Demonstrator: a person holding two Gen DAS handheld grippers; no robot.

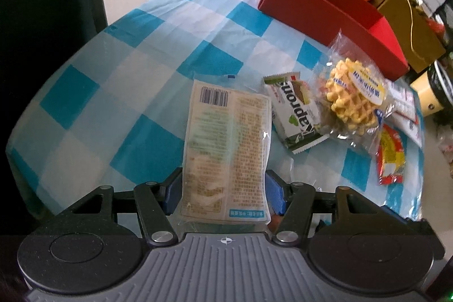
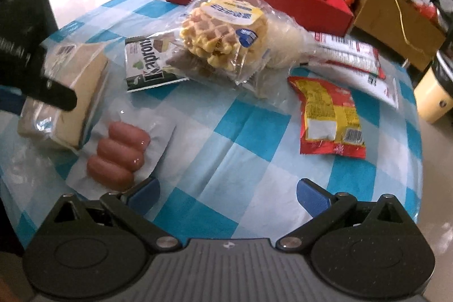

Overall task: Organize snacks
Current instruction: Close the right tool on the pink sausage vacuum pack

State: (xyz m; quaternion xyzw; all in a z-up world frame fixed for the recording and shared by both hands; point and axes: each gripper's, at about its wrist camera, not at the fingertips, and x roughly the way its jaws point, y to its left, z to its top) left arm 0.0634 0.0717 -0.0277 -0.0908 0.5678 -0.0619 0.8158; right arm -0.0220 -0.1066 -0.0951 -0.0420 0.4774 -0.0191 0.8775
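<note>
Left gripper (image 1: 223, 188) pinching sandwich pack (image 1: 226, 149) by its near end; right gripper (image 2: 226, 194) spread, holding nothing.

Blue pads press both side edges of the pack, lifted clear of the checked tablecloth (image 1: 113, 92), probably for carrying to the red box (image 1: 325, 10). Right jaws hang over bare cloth, sausage pack (image 2: 119, 154) just beside the left pad, likely next pick. Farther: yellow-red packet (image 2: 331, 118), wafer bar (image 2: 147, 61) tucked under waffle bag (image 2: 223, 30), white-red pack (image 2: 354, 53), box at the far edge.

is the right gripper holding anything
No, the right gripper is open over bare tablecloth, with the sausage pack just beside its left finger.
</note>
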